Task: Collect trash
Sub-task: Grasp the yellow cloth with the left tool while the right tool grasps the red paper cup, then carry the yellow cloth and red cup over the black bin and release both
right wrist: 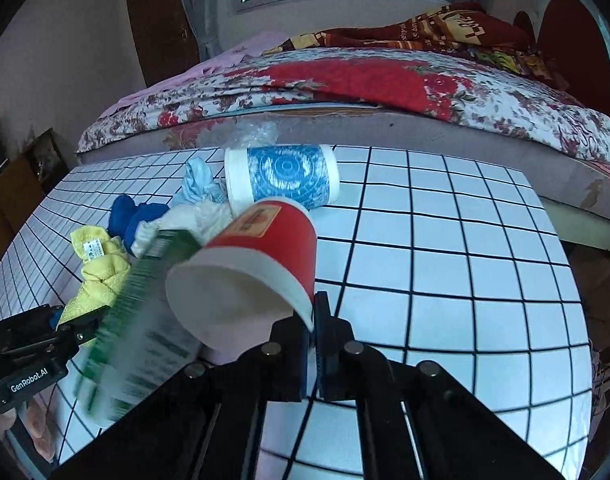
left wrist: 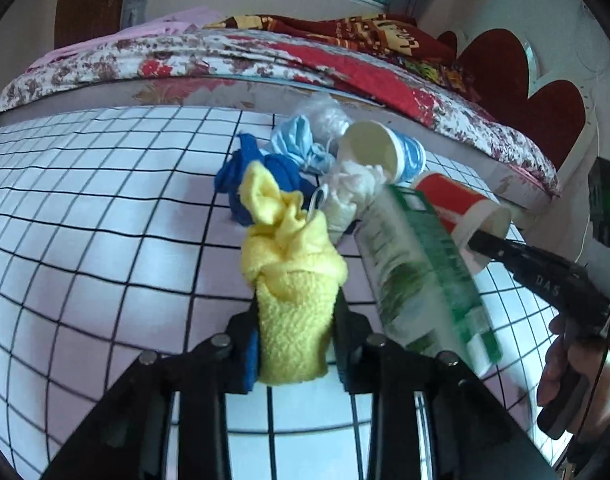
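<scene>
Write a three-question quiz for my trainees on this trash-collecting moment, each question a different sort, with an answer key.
1. True or false: the left gripper is shut on the yellow cloth.
2. Multiple choice: the right gripper pinches the rim of which item? A) the red paper cup B) the blue-patterned cup C) the green-and-white box
3. Short answer: is the blue-patterned cup upright or on its side on the checked tabletop?

Key: 1 true; 2 A; 3 on its side.
</scene>
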A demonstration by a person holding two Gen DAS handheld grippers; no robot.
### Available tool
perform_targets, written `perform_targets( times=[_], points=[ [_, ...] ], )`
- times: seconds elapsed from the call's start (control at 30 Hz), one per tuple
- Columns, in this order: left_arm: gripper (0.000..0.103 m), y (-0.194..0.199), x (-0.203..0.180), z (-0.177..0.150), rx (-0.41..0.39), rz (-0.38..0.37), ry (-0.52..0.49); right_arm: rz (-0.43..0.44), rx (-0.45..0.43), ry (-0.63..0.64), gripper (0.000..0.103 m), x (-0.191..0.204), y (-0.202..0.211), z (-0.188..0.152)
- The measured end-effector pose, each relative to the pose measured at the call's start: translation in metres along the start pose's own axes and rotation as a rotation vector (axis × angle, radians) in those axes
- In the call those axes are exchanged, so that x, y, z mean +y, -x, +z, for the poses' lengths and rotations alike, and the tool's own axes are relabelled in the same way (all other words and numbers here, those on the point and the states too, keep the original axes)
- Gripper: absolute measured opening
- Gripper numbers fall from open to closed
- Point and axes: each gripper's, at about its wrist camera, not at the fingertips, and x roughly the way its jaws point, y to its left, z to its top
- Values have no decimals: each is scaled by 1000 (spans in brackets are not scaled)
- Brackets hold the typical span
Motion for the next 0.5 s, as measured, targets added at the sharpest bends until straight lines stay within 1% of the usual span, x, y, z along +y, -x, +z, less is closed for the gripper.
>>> perform_targets(
  times=[0.17, 0.33, 0.4, 0.5],
  points=[
    [29, 29, -5, -11, -48, 47, -29, -10, -39, -13, 3, -5, 33, -14],
    [29, 57, -7, -22, -81, 71, -14, -10, -73, -45, 3, -12, 69, -30],
    [29, 71, -13, -31, -93, 98, -21, -13, -93, -63, 3, -15, 89, -38],
    [29, 90, -23, -43, -104, 107, -30, -10, -113, -85, 3, -19, 113, -48]
  ],
)
